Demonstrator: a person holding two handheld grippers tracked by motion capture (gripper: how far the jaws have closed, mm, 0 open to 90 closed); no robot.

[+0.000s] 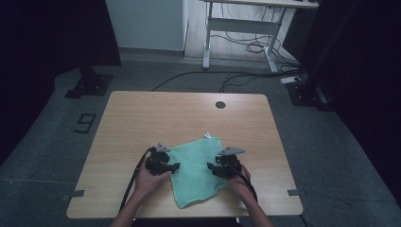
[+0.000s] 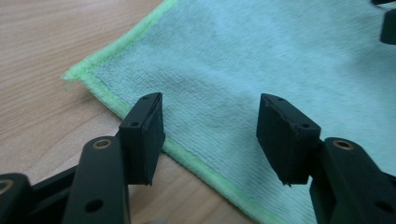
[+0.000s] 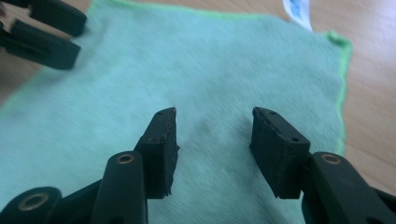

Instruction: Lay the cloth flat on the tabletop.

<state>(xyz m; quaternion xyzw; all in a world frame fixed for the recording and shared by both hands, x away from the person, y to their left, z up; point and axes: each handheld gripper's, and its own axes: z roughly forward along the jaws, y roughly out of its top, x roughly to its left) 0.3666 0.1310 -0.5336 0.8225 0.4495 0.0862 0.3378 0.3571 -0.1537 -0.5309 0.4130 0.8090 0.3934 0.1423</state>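
Note:
A green microfibre cloth (image 1: 196, 172) lies flat on the wooden table (image 1: 142, 118), near its front edge. My left gripper (image 1: 176, 166) is at the cloth's left edge. In the left gripper view, that gripper (image 2: 212, 107) stands open, its jaws straddling the bright green hem (image 2: 196, 163) just below a corner of the cloth (image 2: 261, 56). My right gripper (image 1: 210, 166) is over the right part of the cloth. Seen in the right gripper view, it (image 3: 215, 116) is open above the cloth (image 3: 210, 60), with nothing pinched. The left gripper (image 3: 46, 32) appears there at the top left.
A white label (image 1: 207, 135) sticks out at the cloth's far corner. A dark round grommet (image 1: 220, 104) sits in the table's far side. Beyond the table are a white desk frame (image 1: 236, 28) and floor cables (image 1: 246, 75).

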